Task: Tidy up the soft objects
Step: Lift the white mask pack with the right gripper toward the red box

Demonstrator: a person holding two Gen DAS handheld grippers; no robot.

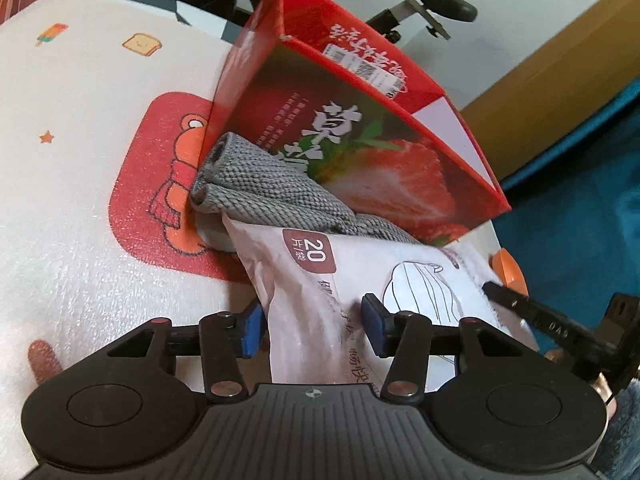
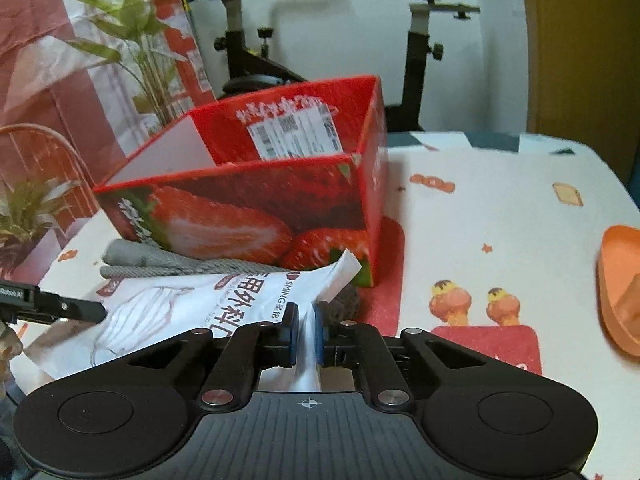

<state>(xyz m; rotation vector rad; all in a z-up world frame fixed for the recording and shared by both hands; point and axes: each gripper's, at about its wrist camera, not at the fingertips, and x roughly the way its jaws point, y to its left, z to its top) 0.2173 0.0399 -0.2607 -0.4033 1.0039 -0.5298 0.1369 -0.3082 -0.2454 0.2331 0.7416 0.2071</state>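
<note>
A white mask packet (image 1: 320,280) lies on the table in front of a red strawberry box (image 1: 352,128), on top of a grey knitted cloth (image 1: 264,188). My left gripper (image 1: 312,326) has its blue pads on either side of the packet's end, with a wide gap; the packet sits between them. My right gripper (image 2: 306,332) is shut on the packet's (image 2: 180,304) other edge, pinching the thin plastic. The box (image 2: 256,208) is open-topped and the grey cloth (image 2: 160,260) peeks from under it.
The table has a white cartoon-print cover (image 1: 80,160). An orange object (image 2: 620,284) sits at the right. Potted plants (image 2: 132,48) and an exercise bike (image 2: 416,40) stand behind the table. A blue floor (image 1: 592,208) lies beyond the table edge.
</note>
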